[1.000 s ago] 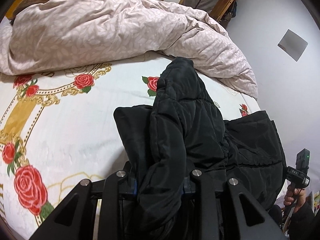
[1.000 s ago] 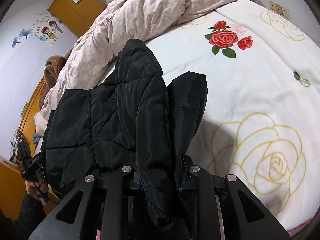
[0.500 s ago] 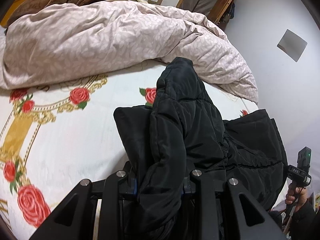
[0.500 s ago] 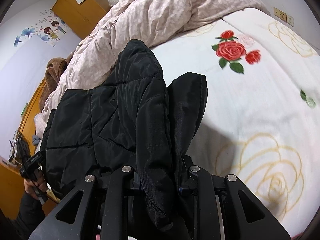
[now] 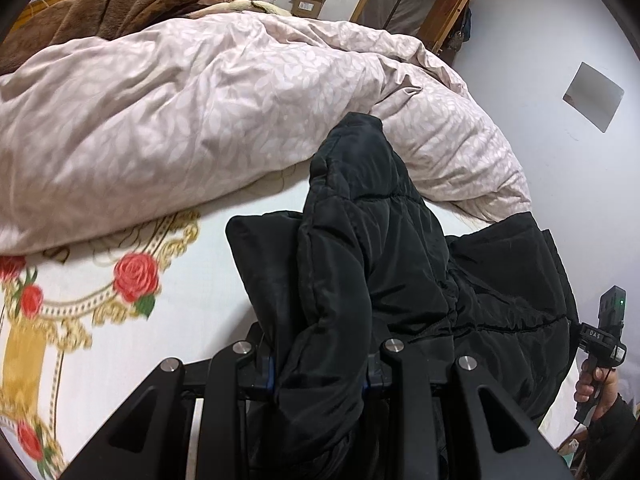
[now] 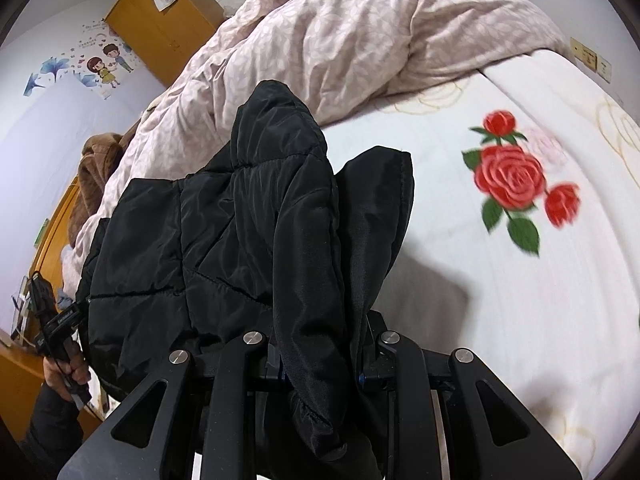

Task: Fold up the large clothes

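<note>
A black quilted puffer jacket (image 5: 380, 264) hangs between my two grippers above a bed with a white rose-print sheet (image 5: 132, 320). My left gripper (image 5: 320, 368) is shut on a thick fold of the jacket's edge, which bulges up between the jaws. My right gripper (image 6: 320, 364) is shut on the jacket's (image 6: 224, 232) other edge the same way. The jacket is lifted and spread between them, with a sleeve or collar part sticking up. The right gripper's handle (image 5: 606, 332) shows in the left wrist view, and the left handle (image 6: 56, 320) in the right wrist view.
A crumpled pink leaf-print duvet (image 5: 208, 112) fills the far side of the bed. A brown fleece blanket (image 5: 120, 4) lies behind it. A wooden wardrobe (image 6: 160, 28) and a wooden frame (image 5: 420, 4) stand by the walls. Wall sockets (image 6: 592, 60) sit near the bed's right.
Both grippers have moved forward over the bed towards the duvet, carrying the jacket. The sheet's rose pattern has slid back in both views. The grips have not changed.
</note>
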Motion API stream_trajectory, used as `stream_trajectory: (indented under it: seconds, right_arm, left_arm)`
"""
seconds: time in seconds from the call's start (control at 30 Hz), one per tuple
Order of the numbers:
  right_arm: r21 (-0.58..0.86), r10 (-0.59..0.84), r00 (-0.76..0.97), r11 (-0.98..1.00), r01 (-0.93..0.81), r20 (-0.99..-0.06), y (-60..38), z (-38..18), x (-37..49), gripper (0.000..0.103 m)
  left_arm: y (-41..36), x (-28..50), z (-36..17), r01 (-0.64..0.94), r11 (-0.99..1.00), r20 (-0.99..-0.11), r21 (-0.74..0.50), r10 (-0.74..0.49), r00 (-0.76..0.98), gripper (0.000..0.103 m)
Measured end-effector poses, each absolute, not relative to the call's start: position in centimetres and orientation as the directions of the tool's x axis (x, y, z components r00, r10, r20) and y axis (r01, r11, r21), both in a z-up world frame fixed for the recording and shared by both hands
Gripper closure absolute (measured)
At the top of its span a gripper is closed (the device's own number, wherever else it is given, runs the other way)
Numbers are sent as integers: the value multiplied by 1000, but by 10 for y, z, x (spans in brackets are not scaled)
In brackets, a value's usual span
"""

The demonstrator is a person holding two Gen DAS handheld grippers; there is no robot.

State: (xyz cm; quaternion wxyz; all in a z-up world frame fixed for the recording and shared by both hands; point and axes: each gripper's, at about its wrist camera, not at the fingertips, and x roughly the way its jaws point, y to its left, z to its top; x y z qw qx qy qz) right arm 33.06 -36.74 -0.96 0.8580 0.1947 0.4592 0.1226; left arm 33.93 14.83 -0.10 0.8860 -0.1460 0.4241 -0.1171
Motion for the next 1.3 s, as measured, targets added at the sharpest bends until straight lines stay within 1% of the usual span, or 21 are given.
stream_trajectory:
  seconds: [0.17,0.47,0.6,0.7,0.73,0.77,0.8,0.83,0.9,1.0,1.07,1.17,1.23,1.3]
  right_arm:
    - [437,369,553,899,-10,-747,-380,-18,365,80]
    - [413,294,589,907,76,-753,-438,-28,394,79]
    - [402,262,571,906,132,-778,-464,-47,406,77]
    - [389,249,540,907,161,-804,-468,-64,413,69]
    - [381,240,535,909,168,-810,-468,-67,414,63]
    - [376,233,534,910,175,-813,-468,-69,414,57]
    - [371,223,536,910,186,-814,-468,-70,414,55]
    - [368,216,535,909,195,-817,-470,-69,414,50]
    - [368,212,530,906,209,-821,-472,-65,410,48]
    - [365,199,548,907,212,-813,-474,-47,401,48]
    - [351,174,581,913,207,-795,-473,-30,393,47]
    - [279,77,657,937,209,-750,-466,-2,378,47]
    - [274,87,672,945,177,-735,-456,4,380,47]
    - [241,102,648,962,130,-755,-438,0,391,47]
  left_arm:
    - [130,375,-13,100,926,-718,-363,-347,603,74]
    - [72,420,-38,146,893,-690,-427,-425,586,73]
    - [58,431,-58,124,892,-697,-434,-420,581,72]
    - [64,434,-81,69,902,-731,-426,-388,561,65]
    - [67,433,-86,58,901,-735,-431,-388,556,61]
    - [69,431,-90,51,901,-738,-432,-385,555,60]
    - [70,430,-91,47,902,-739,-429,-381,556,57]
    - [72,428,-91,45,905,-742,-423,-374,556,52]
    - [76,425,-88,32,908,-750,-417,-363,553,49]
    - [86,418,-77,17,908,-750,-419,-357,556,45]
    - [95,409,-63,12,919,-737,-393,-323,594,44]
    - [102,399,-38,-17,940,-710,-341,-246,660,43]
    - [98,400,-27,-6,935,-690,-355,-258,676,40]
    - [77,405,-23,53,942,-685,-331,-278,673,40]
